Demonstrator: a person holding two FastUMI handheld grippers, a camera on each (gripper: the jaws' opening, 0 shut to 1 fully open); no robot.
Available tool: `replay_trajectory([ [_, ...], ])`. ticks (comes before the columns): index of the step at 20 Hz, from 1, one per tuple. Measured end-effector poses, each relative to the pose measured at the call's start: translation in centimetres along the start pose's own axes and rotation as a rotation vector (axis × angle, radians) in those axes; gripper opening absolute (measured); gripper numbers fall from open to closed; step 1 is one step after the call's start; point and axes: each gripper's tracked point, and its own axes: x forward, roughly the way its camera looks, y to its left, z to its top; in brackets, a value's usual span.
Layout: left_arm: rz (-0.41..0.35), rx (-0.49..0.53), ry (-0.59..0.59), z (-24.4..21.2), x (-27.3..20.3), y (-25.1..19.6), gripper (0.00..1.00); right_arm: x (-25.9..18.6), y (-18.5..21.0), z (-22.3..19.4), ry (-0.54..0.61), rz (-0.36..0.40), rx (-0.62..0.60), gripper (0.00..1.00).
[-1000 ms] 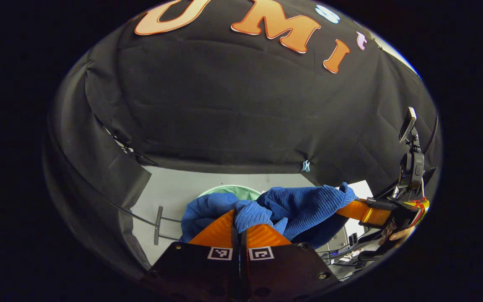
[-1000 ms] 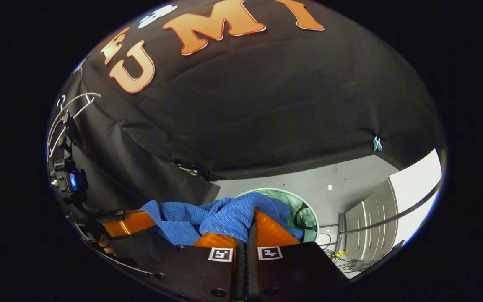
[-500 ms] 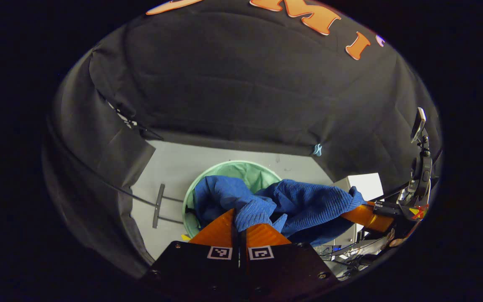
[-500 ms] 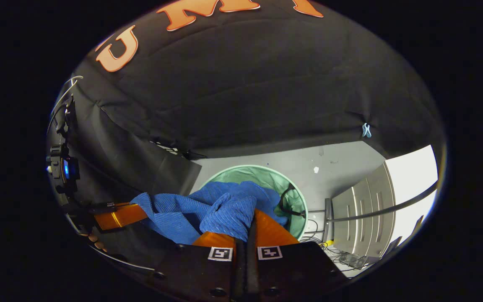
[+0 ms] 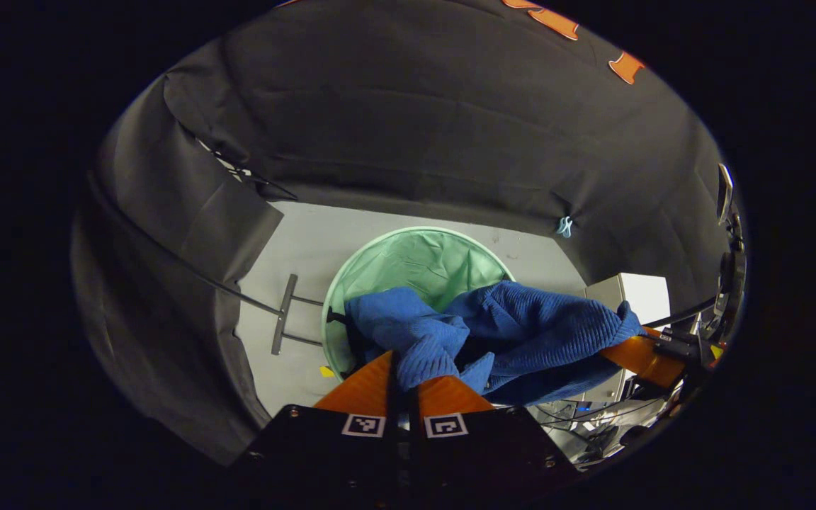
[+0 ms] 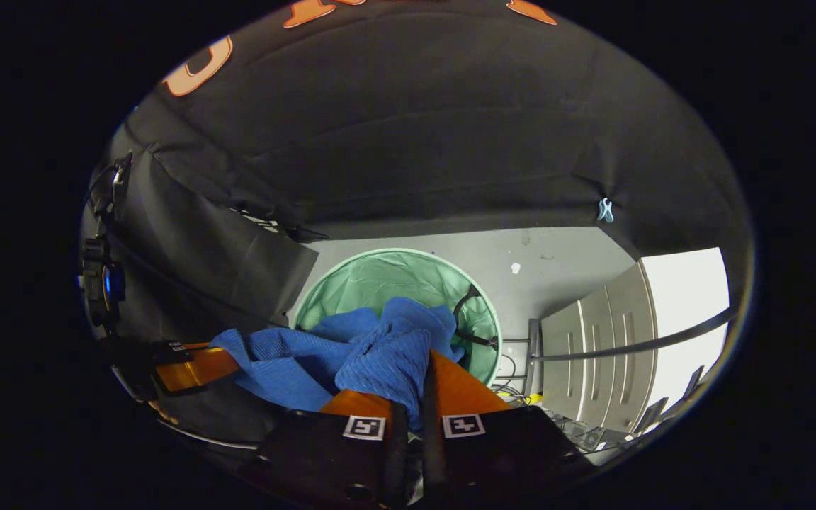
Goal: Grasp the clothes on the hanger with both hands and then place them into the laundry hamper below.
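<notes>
While both grippers hang over the booth floor, a blue ribbed garment (image 5: 521, 333) stretches between them above the round green laundry hamper (image 5: 408, 262). In the left gripper view, the left gripper (image 5: 402, 368) has its two fingers drawn together on a bunched fold of the cloth, which spills forward over the hamper's near rim. Off to the right of that view, the right gripper (image 5: 645, 354) holds the garment's other end, the fabric sagging in a loose swag between the two holds. In the right gripper view, the right gripper (image 6: 415, 379) has its fingers pinched tight on a wad of the same blue garment (image 6: 380, 354), and the left gripper (image 6: 192, 368) shows at the far left with cloth trailing from it. The hamper (image 6: 380, 280) stands open-mouthed on the grey floor (image 6: 557, 262), its green lining visible beyond the cloth. A pale cabinet (image 6: 606, 340) stands to the hamper's right, and the black cloth wall (image 6: 415, 142) rises behind.
</notes>
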Motion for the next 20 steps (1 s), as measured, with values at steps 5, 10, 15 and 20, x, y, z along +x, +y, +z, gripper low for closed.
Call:
replay_trajectory([
  [5, -0.008, -0.028, -0.041, 1.2, -1.2, 0.0, 0.24, -1.0, 0.5, 0.5, -0.024, 0.017, 0.031, 0.31],
  [10, -0.024, -0.050, -0.081, 1.7, -2.7, -0.4, 0.49, -2.9, 0.7, 1.2, -0.068, 0.006, 0.010, 0.33],
  [15, -0.033, -0.062, -0.107, 1.4, -4.7, -0.6, 0.61, -4.3, 0.8, 0.3, -0.087, 0.003, 0.006, 0.50],
  [20, -0.028, -0.074, -0.141, 0.5, -7.3, -0.3, 0.69, -6.7, 1.0, -1.0, -0.106, 0.008, -0.012, 0.44],
])
